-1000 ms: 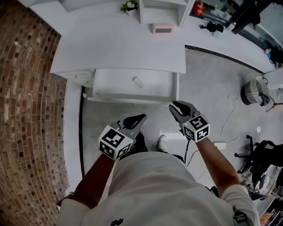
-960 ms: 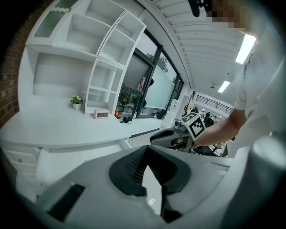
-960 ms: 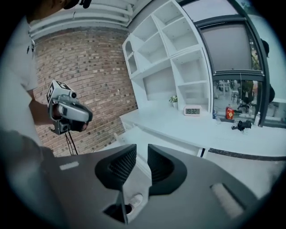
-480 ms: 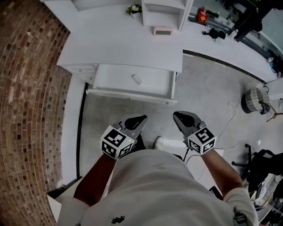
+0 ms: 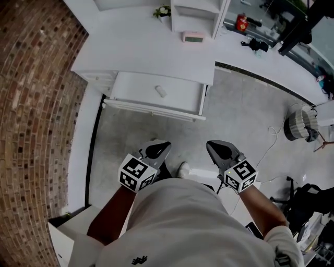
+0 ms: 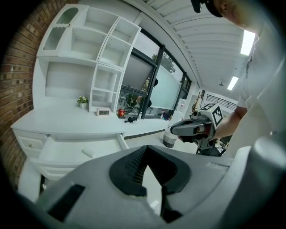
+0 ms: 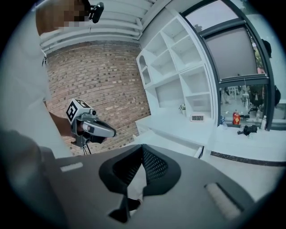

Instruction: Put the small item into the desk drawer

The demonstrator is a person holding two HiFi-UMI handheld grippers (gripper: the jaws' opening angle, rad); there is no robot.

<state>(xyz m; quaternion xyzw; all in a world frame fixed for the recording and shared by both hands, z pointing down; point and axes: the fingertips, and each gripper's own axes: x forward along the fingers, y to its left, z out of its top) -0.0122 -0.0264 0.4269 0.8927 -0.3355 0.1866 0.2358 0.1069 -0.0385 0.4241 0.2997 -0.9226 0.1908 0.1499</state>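
Note:
The small white item (image 5: 160, 92) lies inside the open desk drawer (image 5: 182, 107), also seen as the item (image 6: 88, 153) in the drawer (image 6: 62, 154) from the left gripper view. I stand back from the white desk (image 5: 151, 52), both grippers held low over the floor. My left gripper (image 5: 162, 146) is shut and empty; its jaws (image 6: 146, 152) meet at the tip. My right gripper (image 5: 212, 145) is closing to shut, nothing between its jaws (image 7: 142, 151). Each gripper shows in the other's view: the right gripper (image 6: 175, 130), the left gripper (image 7: 111, 133).
A brick wall (image 5: 36, 104) runs along the left. On the desk stand a small clock (image 5: 193, 36), a potted plant (image 5: 163, 11) and a shelf unit (image 5: 201, 15). A woven basket (image 5: 300, 122) and a cable (image 5: 271, 135) lie on the grey floor at the right.
I have stepped back: the desk and open drawer have drifted up and away in the head view. Both grippers have sunk lower, closer to my body.

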